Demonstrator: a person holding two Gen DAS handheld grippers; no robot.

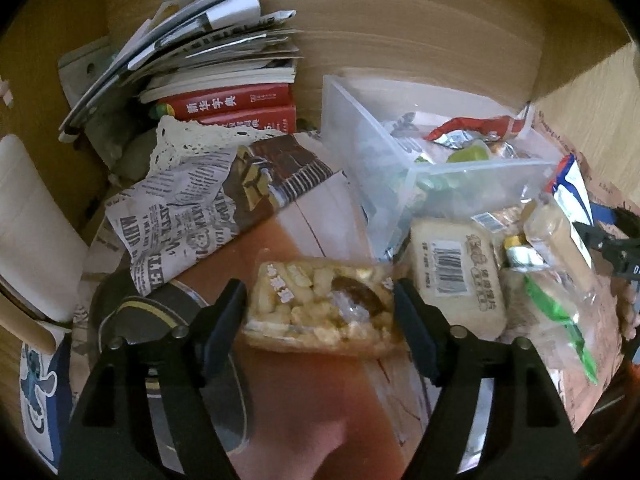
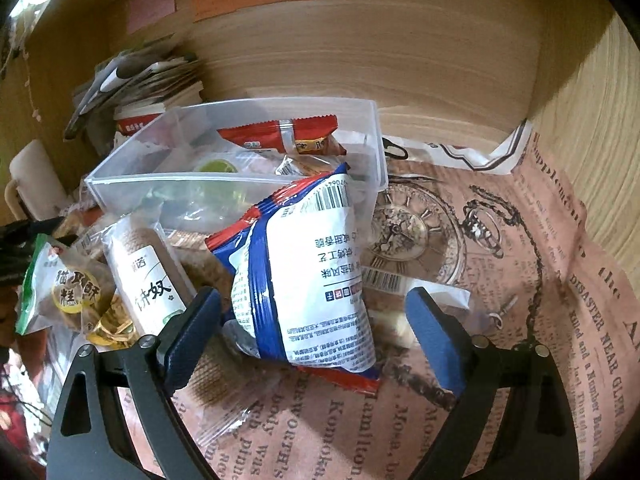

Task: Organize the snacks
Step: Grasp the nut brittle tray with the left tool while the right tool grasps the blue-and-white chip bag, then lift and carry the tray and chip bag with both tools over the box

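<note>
My left gripper is shut on a clear-wrapped puffed rice bar, its black fingers pressing both ends. A clear plastic bin with several snacks inside stands behind it to the right; it also shows in the right wrist view. My right gripper is open, its blue-padded fingers on either side of a blue and white snack bag that leans against the bin. The jaws do not touch the bag.
Loose snacks lie before the bin: a white barcoded pack, a green-edged bag, a brown biscuit pack. Books and papers are stacked at the back left. A wooden wall closes the back and right.
</note>
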